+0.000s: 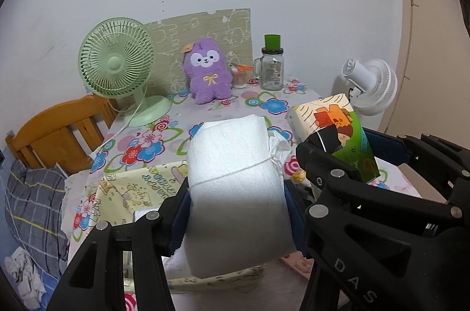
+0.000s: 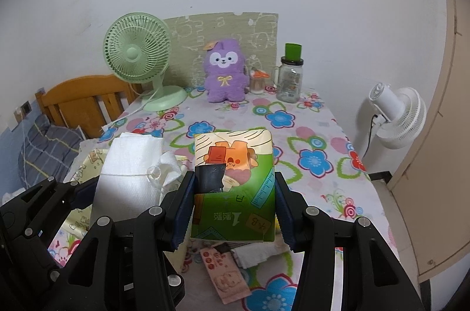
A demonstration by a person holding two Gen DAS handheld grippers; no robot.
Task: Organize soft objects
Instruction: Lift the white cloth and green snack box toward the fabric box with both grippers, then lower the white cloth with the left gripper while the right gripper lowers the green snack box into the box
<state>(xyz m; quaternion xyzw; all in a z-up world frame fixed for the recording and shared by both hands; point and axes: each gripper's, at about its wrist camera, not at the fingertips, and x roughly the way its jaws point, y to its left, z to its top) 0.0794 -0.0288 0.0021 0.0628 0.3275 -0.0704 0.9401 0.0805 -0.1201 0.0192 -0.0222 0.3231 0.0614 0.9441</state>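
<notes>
My left gripper is shut on a white foam roll tied with string, held above the table; the roll also shows in the right wrist view. My right gripper is shut on a green and cream tissue pack, held above the flowered tablecloth; the pack shows at the right of the left wrist view. The two grippers are side by side, left of right. A purple plush toy sits upright at the table's back.
A green desk fan stands back left. A glass jar with green lid and a small cup stand back right. A white fan is beyond the right edge. A yellow cloth, small packets lie below. Wooden bedframe left.
</notes>
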